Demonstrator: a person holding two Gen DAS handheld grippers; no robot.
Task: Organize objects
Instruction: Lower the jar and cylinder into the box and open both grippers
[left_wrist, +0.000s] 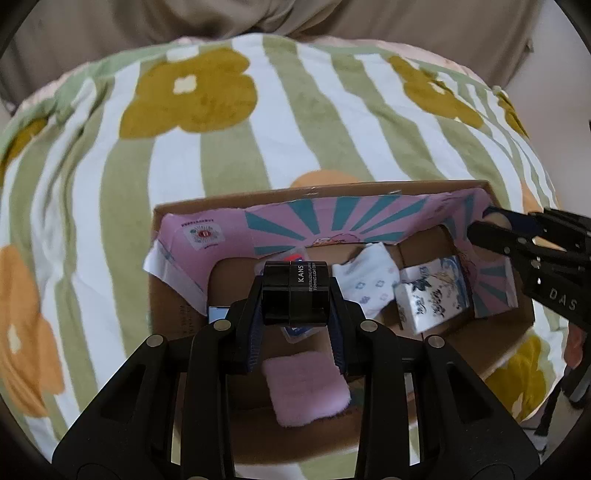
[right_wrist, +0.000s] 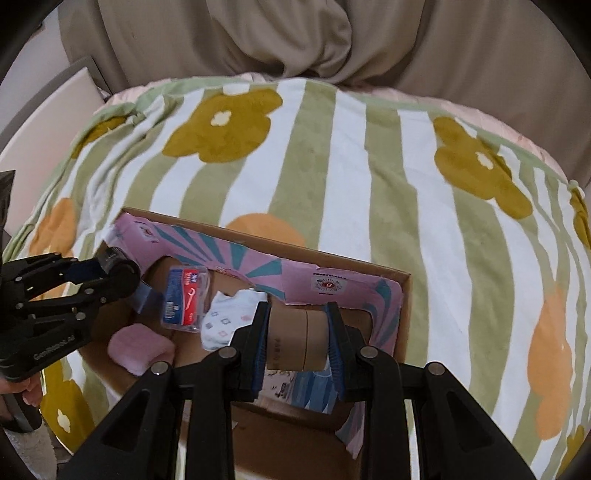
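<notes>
A cardboard box (left_wrist: 321, 194) with a pink and teal lining lies on the bed; it also shows in the right wrist view (right_wrist: 404, 314). My left gripper (left_wrist: 295, 295) is shut on a black KANS cosmetic box (left_wrist: 295, 291) and holds it over the cardboard box. My right gripper (right_wrist: 297, 339) is shut on a brown cardboard tube (right_wrist: 297, 339), also over the box. Inside lie a pink cloth (left_wrist: 304, 387), white patterned socks (left_wrist: 369, 282), a tissue pack (left_wrist: 432, 295) and a floss pick packet (right_wrist: 184, 295).
A striped green and white blanket with flowers (left_wrist: 258, 155) covers the bed around the box. A beige pillow or cover (right_wrist: 295, 37) lies beyond it. A white panel (right_wrist: 48, 122) stands at the left in the right wrist view.
</notes>
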